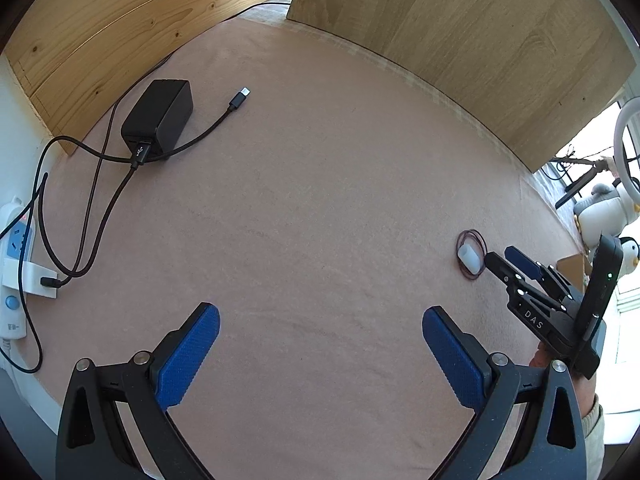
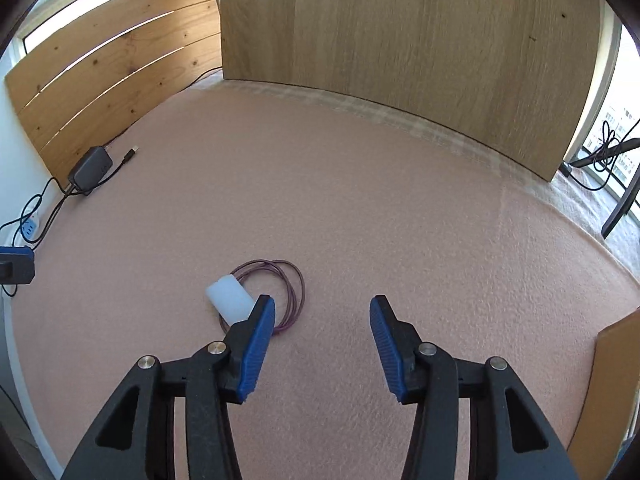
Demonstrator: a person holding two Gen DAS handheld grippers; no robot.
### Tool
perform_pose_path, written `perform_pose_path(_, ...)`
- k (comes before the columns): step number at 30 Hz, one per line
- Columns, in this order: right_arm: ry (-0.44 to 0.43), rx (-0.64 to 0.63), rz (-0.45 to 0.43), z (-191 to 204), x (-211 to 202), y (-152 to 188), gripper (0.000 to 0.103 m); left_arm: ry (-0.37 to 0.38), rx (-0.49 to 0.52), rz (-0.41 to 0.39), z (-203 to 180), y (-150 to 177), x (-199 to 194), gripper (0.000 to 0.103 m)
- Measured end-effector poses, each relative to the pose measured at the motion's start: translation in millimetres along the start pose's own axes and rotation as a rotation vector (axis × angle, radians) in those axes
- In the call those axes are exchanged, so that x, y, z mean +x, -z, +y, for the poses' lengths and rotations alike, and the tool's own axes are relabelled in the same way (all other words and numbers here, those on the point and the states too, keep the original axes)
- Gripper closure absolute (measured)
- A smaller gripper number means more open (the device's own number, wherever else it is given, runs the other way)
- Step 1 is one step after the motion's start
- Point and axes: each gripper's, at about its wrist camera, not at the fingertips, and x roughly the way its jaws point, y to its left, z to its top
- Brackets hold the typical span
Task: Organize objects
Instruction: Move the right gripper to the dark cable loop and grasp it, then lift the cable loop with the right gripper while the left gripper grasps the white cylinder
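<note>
The step in hand appears to be the approach to the first pick. Both grippers are hovering over the pink mat [image 2: 360, 208], and nothing is being held.

The right gripper [image 2: 322, 344] is pointing steeply down at the mat. Its jaws are standing apart with only bare mat between them. The white cap [image 2: 230, 300] is lying on its side just outside the left finger [image 2: 256, 348], partly hidden behind that fingertip; whether the two are touching cannot be told. The purple cord loop [image 2: 294, 280] is lying around and beside the cap, with its near arc passing behind the same finger.

The left gripper [image 1: 320, 356] is standing wide open over bare mat, well apart from the black charger [image 1: 158, 118] and its cable plug [image 1: 240, 98] at the far left by the wooden boards [image 1: 100, 48]. A white power strip [image 1: 12, 264] is lying at the mat's left edge.

The next move is likely calling for a sideways shift of the right gripper toward the cap, so that the cap sits between the pads before closing. The loose cord could be caught by the finger.
</note>
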Motion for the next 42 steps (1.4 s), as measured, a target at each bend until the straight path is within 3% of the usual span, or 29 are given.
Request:
perform_pose_path(3, -0.014, -0.008, 0.024, 4, 12, -1, 0.057, -0.001, -0.001, 0.007, 2, 4, 1, 0.000)
perform_pose_path(6, 0.037, -0.053, 0.028, 14, 15, -5, 0.061, 0.002, -0.001, 0.007, 4, 7, -1, 0.000)
perform_pose_path(7, 0.025, -0.047, 0.030, 15, 15, -7, 0.077, 0.002, 0.000, 0.006, 4, 8, -1, 0.000)
perform_pose_path(8, 0.010, -0.049, 0.031, 17, 15, -7, 0.101, 0.002, -0.001, 0.004, 4, 8, -2, 0.000)
perform_pose_path(13, 0.005, -0.141, 0.043, 45, 6, 6, 0.100, 0.007, -0.005, -0.002, 8, 10, -4, 0.000)
perform_pose_path(17, -0.063, -0.096, -0.080, 56, -40, 16, 0.100, 0.009, 0.002, 0.005, 7, 13, -2, 0.000)
perform_pose_path(21, -0.054, -0.090, -0.200, 69, -101, 20, 0.100, 0.021, 0.016, 0.013, 0, 16, 0, 0.000)
perform_pose_path(25, -0.031, -0.058, -0.238, 65, -133, 28, 0.100, 0.032, 0.043, 0.020, -12, 22, 3, 0.000)
perform_pose_path(33, 0.033, 0.069, -0.086, 26, -105, 85, 0.100, 0.082, 0.142, 0.047, -68, 28, 35, 0.000)
perform_pose_path(38, 0.079, 0.165, -0.025, 0, -93, 127, 0.100, 0.087, 0.249, -0.006, -117, 23, 63, 0.000)
perform_pose_path(42, 0.106, 0.190, -0.002, -8, -88, 149, 0.100, 0.045, 0.287, -0.039, -141, 17, 85, 0.010)
